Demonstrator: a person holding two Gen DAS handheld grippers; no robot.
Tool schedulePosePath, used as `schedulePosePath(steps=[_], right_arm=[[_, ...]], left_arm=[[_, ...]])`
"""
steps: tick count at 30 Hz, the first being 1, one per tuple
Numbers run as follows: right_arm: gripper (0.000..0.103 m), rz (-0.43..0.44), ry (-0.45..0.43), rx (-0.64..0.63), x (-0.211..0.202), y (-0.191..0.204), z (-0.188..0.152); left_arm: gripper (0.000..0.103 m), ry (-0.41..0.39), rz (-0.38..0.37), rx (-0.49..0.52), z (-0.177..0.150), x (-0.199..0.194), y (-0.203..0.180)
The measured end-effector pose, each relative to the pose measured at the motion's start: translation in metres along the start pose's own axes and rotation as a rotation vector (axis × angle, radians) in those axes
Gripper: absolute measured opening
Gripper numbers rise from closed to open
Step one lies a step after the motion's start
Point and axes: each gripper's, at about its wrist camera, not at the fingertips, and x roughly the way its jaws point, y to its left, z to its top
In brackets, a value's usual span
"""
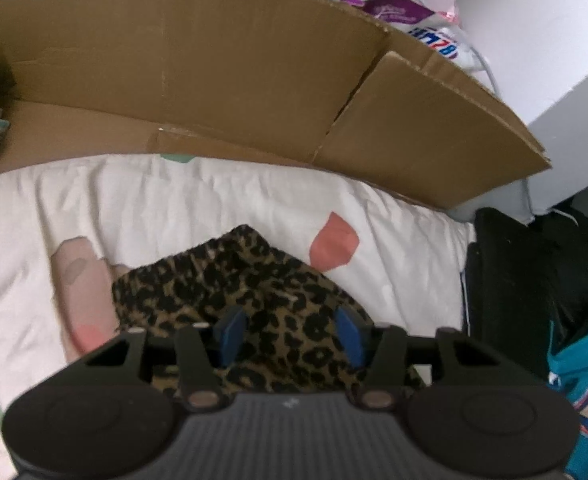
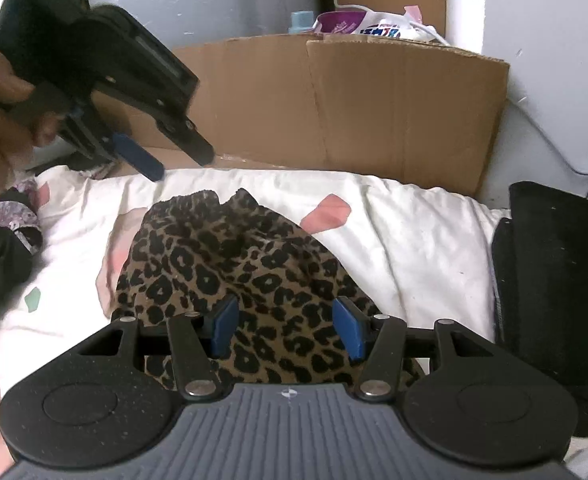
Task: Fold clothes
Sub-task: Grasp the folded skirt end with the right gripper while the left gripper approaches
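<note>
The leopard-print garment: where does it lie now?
In both wrist views, the leopard-print garment lies bunched on the white quilt, before the cardboard box.

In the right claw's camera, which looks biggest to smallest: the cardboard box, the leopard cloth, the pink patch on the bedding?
1. Cardboard box
2. Leopard cloth, though nearness to the camera inflates it
3. Pink patch, clearly smallest

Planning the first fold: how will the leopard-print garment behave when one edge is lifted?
Probably floppy: the leopard-print garment lies bunched in soft wrinkles, so it should drape and sag. It looks thin, likely light. Its gathered top edge may stretch rather than stay straight.
</note>
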Motion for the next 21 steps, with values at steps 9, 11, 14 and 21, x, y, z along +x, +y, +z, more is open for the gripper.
schedulePosePath(steps=[9,11,14,21], right_arm=[[0.052,0.033,-0.004,0.109,0.037,-0.044,0.011],[0.052,0.059,-0.005,0.114,0.045,-0.052,0.013],[0.052,0.085,0.002,0.083,0.057,-0.055,0.015],[0.052,0.149,0.026,0.041,0.085,-0.049,0.015]], left_arm=[[0.051,-0.022,0.002,-0.012,0.01,0.037,-0.002],[0.049,-0.026,-0.005,-0.027,0.011,0.047,-0.002],[0.039,-0.024,-0.016,-0.079,0.013,0.064,0.003],[0.039,0.006,0.007,-0.139,0.002,0.093,0.017]])
